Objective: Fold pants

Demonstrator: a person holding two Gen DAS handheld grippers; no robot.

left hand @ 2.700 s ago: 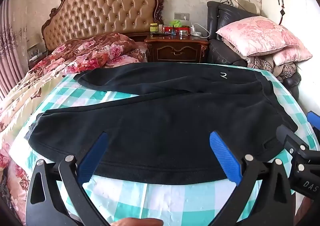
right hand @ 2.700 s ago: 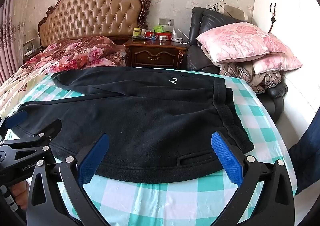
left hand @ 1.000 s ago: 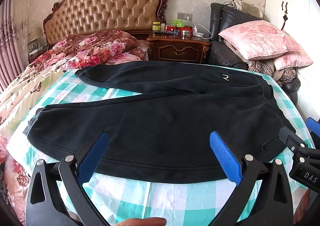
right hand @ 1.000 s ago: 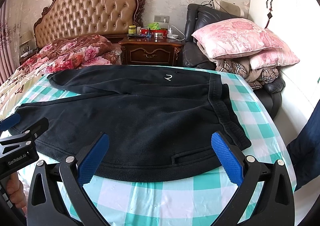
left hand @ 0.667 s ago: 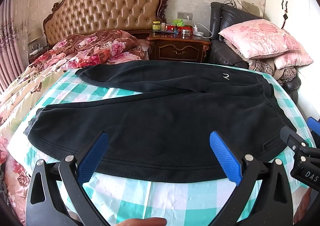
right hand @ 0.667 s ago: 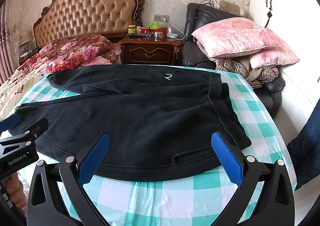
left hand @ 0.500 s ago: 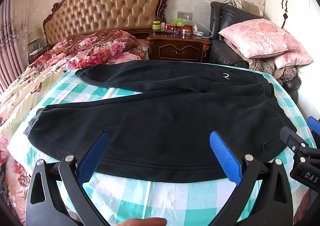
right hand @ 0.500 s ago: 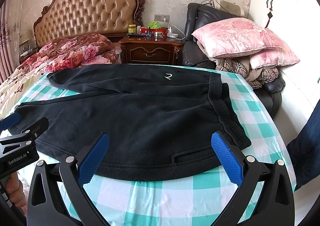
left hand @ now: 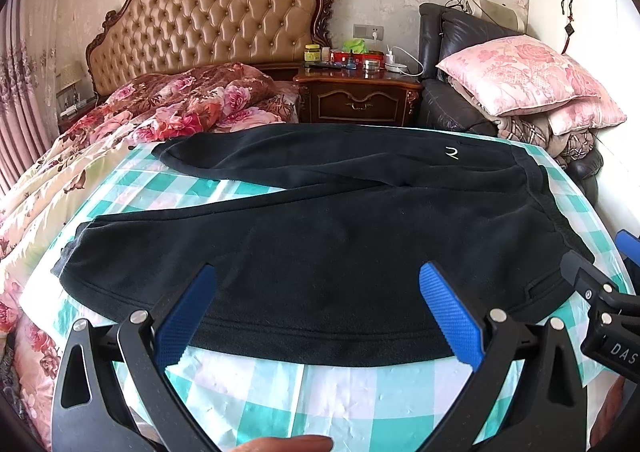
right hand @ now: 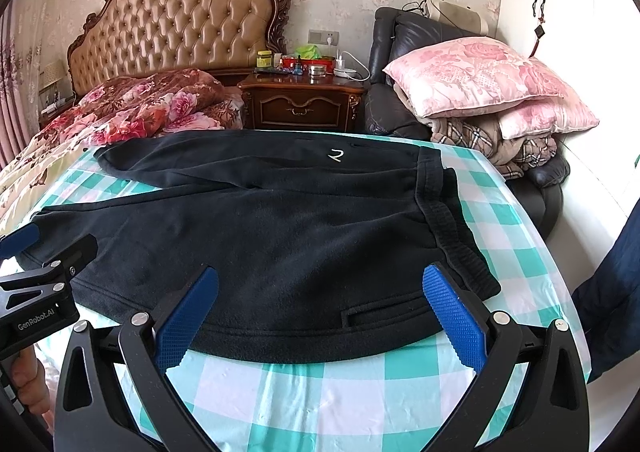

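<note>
- Pants [left hand: 340, 248], black, lie spread flat on the checked cloth [left hand: 320, 400], waistband to the right.
- Left gripper [left hand: 318, 306] fingers spread wide, holding nothing.
- Right gripper [right hand: 320, 306] fingers likewise wide, at the near hem.

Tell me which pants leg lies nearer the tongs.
The front leg, whose long edge runs just beyond both open tongs, left and right. The other leg stretches along the far side, toward the nightstand.
</note>
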